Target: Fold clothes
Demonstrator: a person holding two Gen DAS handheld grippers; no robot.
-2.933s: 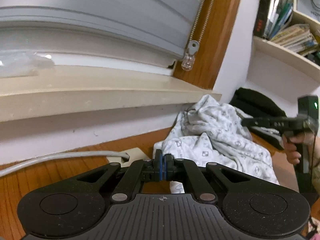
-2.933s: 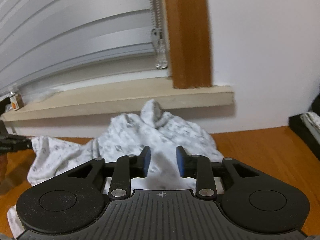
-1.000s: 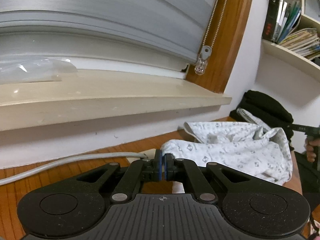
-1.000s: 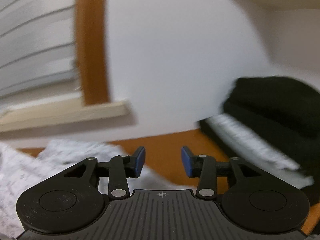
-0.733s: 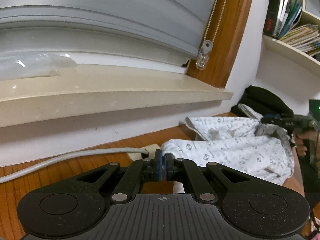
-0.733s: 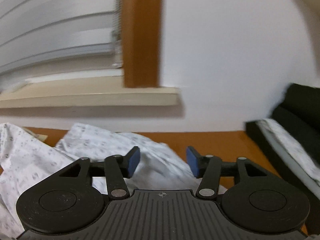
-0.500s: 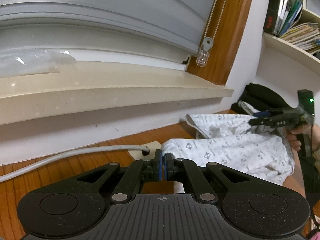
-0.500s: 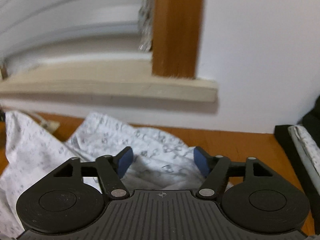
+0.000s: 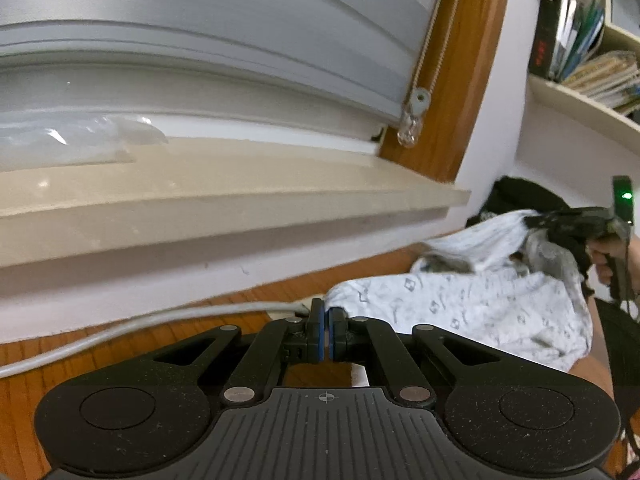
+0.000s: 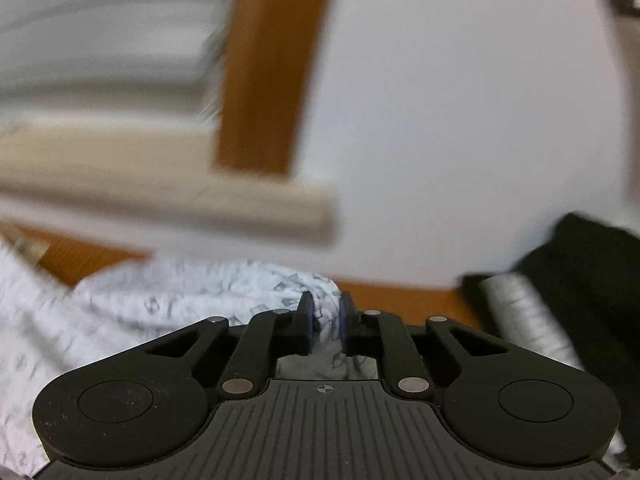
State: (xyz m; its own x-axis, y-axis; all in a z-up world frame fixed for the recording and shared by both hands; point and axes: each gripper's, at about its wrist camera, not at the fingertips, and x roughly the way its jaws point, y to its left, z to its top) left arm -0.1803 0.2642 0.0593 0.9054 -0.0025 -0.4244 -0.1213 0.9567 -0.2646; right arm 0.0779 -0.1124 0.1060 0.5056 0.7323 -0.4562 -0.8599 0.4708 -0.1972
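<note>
White thin printed garment, soft and light, crumpled on wooden desk under stone windowsill; left gripper pinched flat on its corner, best at hems. Blurred right view: right gripper nipped narrowly around bunched fold; black folded fabric beside.

The right-wrist view is smeared by motion: the beige stone window sill has soft edges. Just right of that sill's end, a dark folded bundle runs off the picture's edge. In the left-wrist view the black right gripper blurs into the white patterned garment, hiding its fingertips. Beneath the sill, a grey cable leaves the frame.
</note>
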